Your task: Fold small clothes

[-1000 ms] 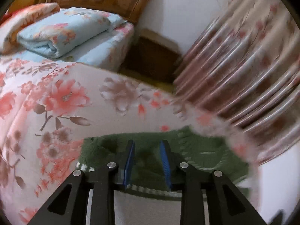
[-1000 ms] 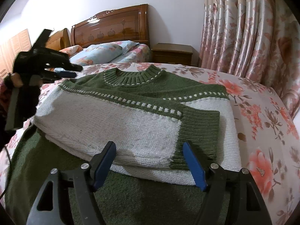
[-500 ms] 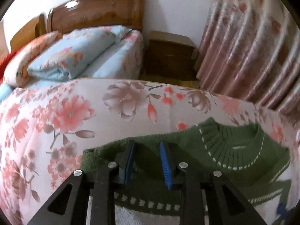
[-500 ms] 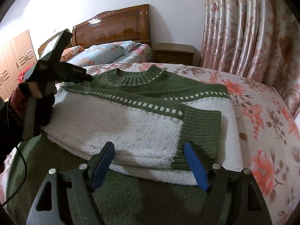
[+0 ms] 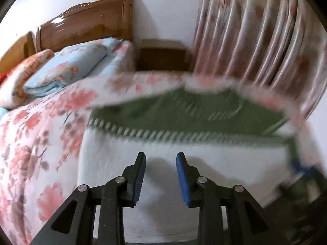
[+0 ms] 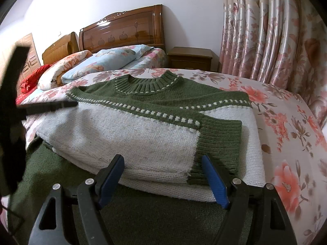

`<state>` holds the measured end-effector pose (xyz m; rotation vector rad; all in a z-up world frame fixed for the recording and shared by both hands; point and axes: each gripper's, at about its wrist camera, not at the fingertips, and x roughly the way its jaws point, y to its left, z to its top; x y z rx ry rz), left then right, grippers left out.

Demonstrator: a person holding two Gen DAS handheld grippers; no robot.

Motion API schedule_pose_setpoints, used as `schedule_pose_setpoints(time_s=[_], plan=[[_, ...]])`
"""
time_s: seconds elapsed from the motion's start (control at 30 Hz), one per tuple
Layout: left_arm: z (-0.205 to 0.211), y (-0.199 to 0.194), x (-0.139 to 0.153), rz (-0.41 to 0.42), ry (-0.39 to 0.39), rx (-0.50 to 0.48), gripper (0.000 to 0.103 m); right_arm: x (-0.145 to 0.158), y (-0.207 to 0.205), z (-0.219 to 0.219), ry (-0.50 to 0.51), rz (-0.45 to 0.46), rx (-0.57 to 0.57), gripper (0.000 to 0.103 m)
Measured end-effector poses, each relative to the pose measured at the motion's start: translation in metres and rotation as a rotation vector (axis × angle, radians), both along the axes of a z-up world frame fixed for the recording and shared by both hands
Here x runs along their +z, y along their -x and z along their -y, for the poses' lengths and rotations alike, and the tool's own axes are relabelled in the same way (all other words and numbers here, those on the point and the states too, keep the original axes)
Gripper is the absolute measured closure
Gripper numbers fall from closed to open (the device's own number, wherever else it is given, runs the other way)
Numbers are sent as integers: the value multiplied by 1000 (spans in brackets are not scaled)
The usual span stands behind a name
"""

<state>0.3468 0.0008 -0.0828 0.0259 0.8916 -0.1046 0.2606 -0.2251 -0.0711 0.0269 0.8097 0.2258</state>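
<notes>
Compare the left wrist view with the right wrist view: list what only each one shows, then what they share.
Only the left wrist view: the left hand-held gripper seen from behind, jaws opening with nothing between them, above the sweater's white panel; the picture is motion-blurred.

Only the right wrist view: the open right hand-held gripper, the folded-over green ribbed sleeve cuff, a red cloth.

Both: the green and white knitted sweater, the floral quilt, the wooden headboard, the wooden nightstand, the floral curtain.
</notes>
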Motion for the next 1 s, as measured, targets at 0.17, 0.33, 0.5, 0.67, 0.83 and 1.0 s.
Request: schedule_pose_setpoints(time_s=[0.17,0.33,0.5,0.67,0.83,1.0], plan=[[-22,9,1,28,67,51,59,0,-1,0,0,0,1,0],[-26,83,26,81,180,-2,58,-1,0,0,1,0,1,0],[-19,123,-14,28,-13,-44,58,-1,0,0,1,1,3,0],[-43,131,-21,36,89,-13,55,-1,2,-3,13,5,7,0],[-31,130,-25,39,3,-20,52,7,37,-11,-76,-21,-20,0],[-34,132,-23,38,20,-28,52,-11,82,-45,204,-100,96,0]])
